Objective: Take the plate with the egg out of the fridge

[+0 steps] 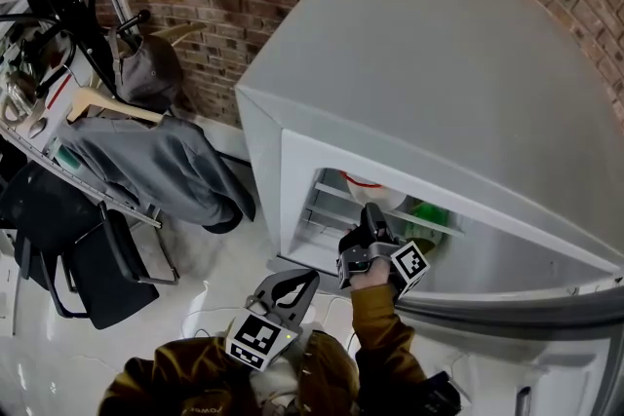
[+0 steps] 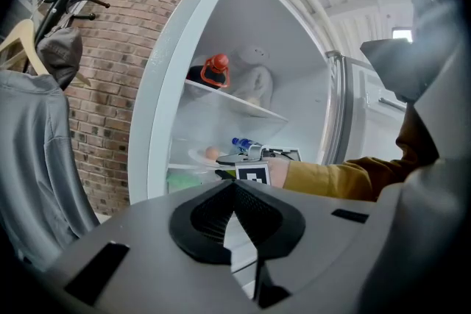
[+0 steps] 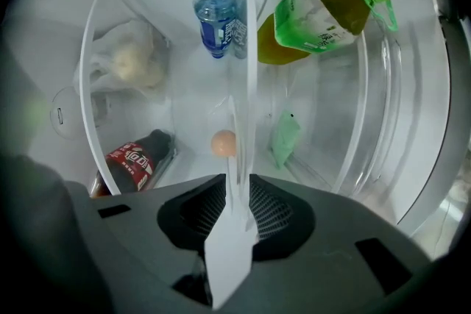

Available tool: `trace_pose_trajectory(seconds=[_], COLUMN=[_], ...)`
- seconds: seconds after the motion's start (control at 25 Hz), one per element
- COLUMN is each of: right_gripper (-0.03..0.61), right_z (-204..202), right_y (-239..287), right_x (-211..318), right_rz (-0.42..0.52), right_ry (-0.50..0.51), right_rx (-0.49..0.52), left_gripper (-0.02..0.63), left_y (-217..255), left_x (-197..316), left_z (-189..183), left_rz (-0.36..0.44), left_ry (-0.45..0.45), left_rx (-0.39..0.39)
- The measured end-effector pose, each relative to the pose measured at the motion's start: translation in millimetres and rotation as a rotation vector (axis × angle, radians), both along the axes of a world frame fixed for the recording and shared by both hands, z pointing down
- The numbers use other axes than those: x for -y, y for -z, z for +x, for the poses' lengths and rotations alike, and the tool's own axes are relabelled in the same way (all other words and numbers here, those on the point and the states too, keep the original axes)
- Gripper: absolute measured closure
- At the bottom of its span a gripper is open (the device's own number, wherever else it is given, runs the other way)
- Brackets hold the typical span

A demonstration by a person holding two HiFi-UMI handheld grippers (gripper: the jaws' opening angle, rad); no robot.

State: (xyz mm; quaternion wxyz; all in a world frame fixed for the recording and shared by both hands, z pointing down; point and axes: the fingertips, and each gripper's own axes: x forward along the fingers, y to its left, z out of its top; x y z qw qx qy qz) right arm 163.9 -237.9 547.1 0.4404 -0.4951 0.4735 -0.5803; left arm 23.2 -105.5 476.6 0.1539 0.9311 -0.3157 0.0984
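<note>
In the right gripper view, the white plate is seen edge-on, with its rim pinched between the jaws of my right gripper, which is shut on it. The egg rests on the plate just beyond the jaws. In the left gripper view the plate with the egg sits at the lower fridge shelf, with the right gripper at its edge. My right gripper reaches into the open fridge. My left gripper is held low near the body, shut and empty.
Inside the fridge are a blue water bottle, a green juice carton, a cola bottle, a white bag and a green sachet. The fridge door stands open at right. A grey jacket and black chair stand left.
</note>
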Motion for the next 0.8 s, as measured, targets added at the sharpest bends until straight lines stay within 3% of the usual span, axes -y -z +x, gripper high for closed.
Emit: trace_pose_trajectory(seconds=[0.48,0.8], right_gripper=[0.5,0.558], right_z=[2.2,2.5], right_y=[-5.9,-5.2], right_x=[0.7,-0.4], right_rz=[-0.041,-0.039], right_ry=[-0.038,-0.042], right_rx=[0.103,0.086], left_gripper=[0.604,0.604], left_y=[2.0,1.0], left_x=[0.7,-2.6], left_z=[-4.3,-7.8], left_rz=[0.002,0.001], left_ry=[0.007,0.009], left_rx=[-0.005,-0.003])
